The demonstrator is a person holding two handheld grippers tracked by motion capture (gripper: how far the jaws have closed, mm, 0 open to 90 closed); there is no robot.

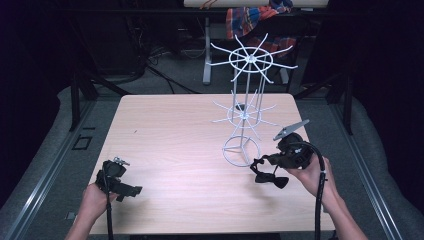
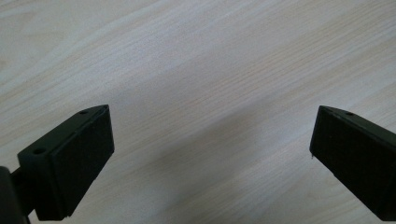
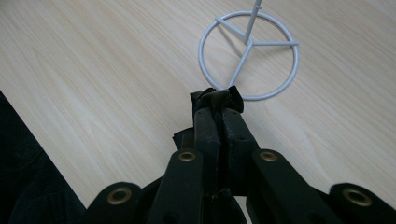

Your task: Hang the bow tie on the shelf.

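Note:
A white wire rack (image 1: 247, 75) with two tiers of spoke hooks stands on the right half of the wooden table (image 1: 175, 135). Its ring base (image 1: 241, 150) also lies ahead of the jaws in the right gripper view, ring base (image 3: 240, 67). My right gripper (image 1: 259, 164) is just right of that base and shut on a small black bow-tie-shaped piece (image 1: 272, 179), which hangs below the jaws. In the right gripper view the black piece (image 3: 217, 97) bunches at the tips of the gripper (image 3: 215, 106). At the table's front left my left gripper (image 1: 131, 191) is open over bare wood, nothing in the gripper (image 2: 210, 135).
Beyond the table's far edge stand dark frames, cables on the floor and a coloured cloth (image 1: 250, 17) on a stand. The table's front edge (image 3: 42, 149) runs close under the right gripper.

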